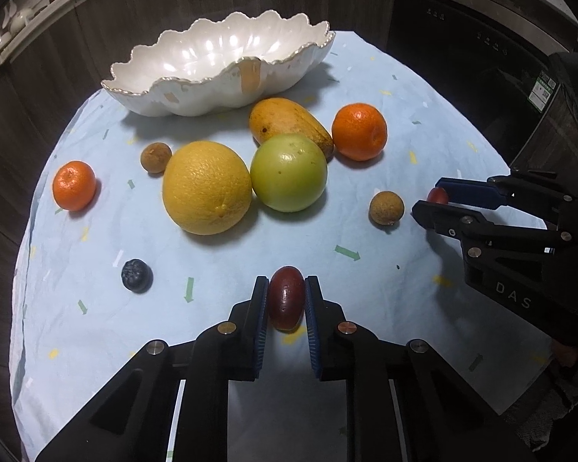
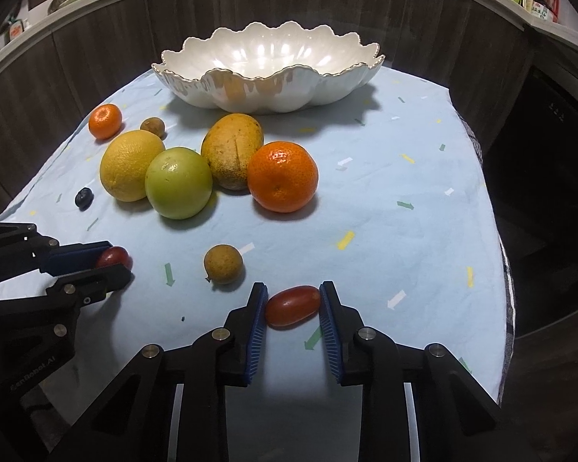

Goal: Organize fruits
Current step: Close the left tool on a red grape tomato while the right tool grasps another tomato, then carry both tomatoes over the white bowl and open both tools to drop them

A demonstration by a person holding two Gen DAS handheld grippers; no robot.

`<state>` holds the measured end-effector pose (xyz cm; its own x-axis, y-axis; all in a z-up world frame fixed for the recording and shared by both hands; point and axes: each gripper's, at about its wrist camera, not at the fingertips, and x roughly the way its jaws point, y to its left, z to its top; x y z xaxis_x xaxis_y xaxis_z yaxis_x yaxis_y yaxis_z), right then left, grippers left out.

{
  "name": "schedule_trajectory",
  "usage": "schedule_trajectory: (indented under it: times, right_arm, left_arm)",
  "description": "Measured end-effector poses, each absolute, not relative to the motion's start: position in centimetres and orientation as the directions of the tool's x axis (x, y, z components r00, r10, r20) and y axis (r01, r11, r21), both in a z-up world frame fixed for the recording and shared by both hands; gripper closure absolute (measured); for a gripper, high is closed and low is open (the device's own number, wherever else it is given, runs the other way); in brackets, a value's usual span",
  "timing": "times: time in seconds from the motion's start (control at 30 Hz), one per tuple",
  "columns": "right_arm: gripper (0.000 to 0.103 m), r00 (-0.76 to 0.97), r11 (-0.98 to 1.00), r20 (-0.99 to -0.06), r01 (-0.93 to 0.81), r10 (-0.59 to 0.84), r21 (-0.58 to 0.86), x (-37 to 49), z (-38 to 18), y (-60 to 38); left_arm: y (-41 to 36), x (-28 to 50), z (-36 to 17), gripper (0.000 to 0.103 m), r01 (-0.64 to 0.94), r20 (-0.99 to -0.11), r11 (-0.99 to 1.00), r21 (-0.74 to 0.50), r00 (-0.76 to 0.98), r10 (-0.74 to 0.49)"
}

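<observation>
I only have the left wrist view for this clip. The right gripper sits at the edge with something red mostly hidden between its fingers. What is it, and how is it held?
Observer: The right gripper holds a red oblong fruit lying crosswise, one end against each blue pad.
Operator: Does the mango look any different from that side?
Observer: The mango shows a dark crease running down the face turned toward the right camera.
Operator: How does my own grip look from outside?
Observer: Seen side-on, the left gripper has its dark red fruit poking out past the fingertips.
</observation>
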<state>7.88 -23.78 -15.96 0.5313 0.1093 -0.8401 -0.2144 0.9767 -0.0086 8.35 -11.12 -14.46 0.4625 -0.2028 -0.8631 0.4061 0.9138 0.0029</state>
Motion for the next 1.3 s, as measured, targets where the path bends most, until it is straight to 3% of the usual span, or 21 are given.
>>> schedule_trajectory:
  times: [0.73,1.3]
  right_arm:
    - [0.074,0.599,0.983,-0.793,-0.184,0.105,-0.008,7.1,-10.3,-22.7]
    - [0.074,0.680,0.988,-0.725,-0.156,0.113,0.008,11.9,-4.7,-20.9]
  left_arm:
    - [-9.7,8.5,-9.8,0.084,0.377,-0.811,0.926,0.021,0.548,-0.205]
    - [-6.7,13.7,-4.6,0.084,0.308,-0.770,0.951,0.009,0.609,-0.190]
